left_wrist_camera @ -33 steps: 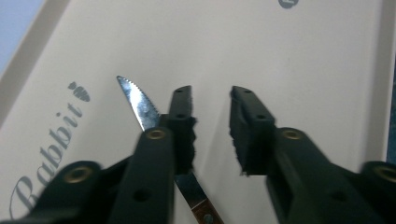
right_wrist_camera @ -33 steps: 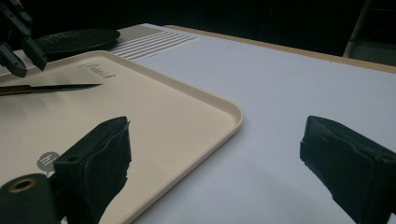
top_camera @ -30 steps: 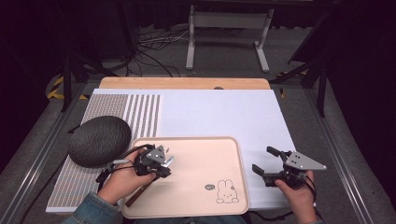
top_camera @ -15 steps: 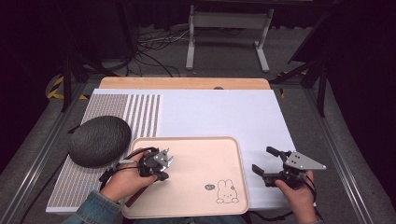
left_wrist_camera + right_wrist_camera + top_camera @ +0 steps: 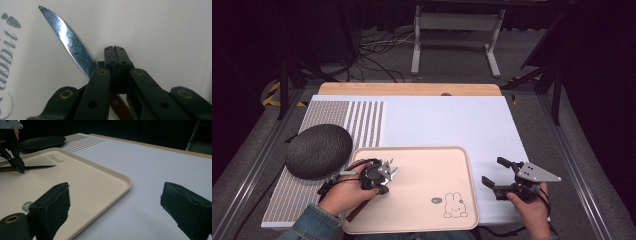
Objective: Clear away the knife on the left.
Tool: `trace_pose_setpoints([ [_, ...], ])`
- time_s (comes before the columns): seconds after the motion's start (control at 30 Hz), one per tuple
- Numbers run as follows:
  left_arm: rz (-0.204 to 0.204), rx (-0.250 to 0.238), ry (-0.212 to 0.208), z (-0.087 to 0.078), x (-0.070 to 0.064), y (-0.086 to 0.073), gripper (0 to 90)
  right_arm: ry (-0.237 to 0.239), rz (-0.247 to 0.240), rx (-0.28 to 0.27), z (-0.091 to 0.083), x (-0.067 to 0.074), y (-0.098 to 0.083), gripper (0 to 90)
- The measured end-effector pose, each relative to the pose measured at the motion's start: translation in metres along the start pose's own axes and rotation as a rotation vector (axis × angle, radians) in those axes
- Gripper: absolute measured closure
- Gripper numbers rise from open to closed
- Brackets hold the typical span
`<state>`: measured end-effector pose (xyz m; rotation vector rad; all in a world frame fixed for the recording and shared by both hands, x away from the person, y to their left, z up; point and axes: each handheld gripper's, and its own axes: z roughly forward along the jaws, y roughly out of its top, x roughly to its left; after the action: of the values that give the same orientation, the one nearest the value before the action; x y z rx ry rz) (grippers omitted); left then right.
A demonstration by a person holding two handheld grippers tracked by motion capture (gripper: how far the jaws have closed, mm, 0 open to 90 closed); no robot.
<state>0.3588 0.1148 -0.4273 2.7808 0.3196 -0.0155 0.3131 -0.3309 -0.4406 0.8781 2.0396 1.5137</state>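
Observation:
A serrated knife (image 5: 70, 40) with a brown handle lies flat on the beige tray (image 5: 412, 149), blade toward the tray's printed lettering. My left gripper (image 5: 379, 180) points down at it over the tray's left part. In the left gripper view my left gripper (image 5: 115, 48) is shut, tips pressed together with nothing seen between them, and the knife runs underneath. The right gripper view shows those tips (image 5: 21, 168) touching the knife (image 5: 40, 166) where blade meets handle. My right gripper (image 5: 494, 171) stands open above the white mat, right of the tray, holding nothing.
A dark round textured plate (image 5: 318, 150) sits left of the tray on a striped mat (image 5: 362, 120). The white mat (image 5: 452, 120) spreads behind and right of the tray. A rabbit print (image 5: 454, 206) marks the tray's near right corner. Beyond the table stands a metal frame (image 5: 452, 30).
My left hand and its gripper have edged slightly toward the near edge of the tray. The right gripper has stayed in place.

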Motion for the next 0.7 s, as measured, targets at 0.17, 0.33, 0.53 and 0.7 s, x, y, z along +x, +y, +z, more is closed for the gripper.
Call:
trace_pose_setpoints([
  [0.17, -0.016, -0.003, 0.005, -0.001, 0.001, -0.003, 90.0, -0.001, -0.001, 0.001, 0.000, 0.000, 0.000, 9.3],
  [0.33, -0.019, -0.003, 0.016, -0.002, 0.002, -0.007, 90.0, 0.000, -0.003, 0.002, 0.001, 0.000, 0.000, 9.3],
  [0.53, -0.024, -0.005, 0.012, -0.003, 0.003, -0.009, 90.0, 0.000, -0.002, 0.001, 0.000, 0.000, 0.000, 9.3],
  [0.7, -0.016, 0.000, 0.018, -0.004, 0.002, -0.012, 90.0, 0.003, 0.002, 0.004, 0.001, 0.000, 0.000, 9.4],
])
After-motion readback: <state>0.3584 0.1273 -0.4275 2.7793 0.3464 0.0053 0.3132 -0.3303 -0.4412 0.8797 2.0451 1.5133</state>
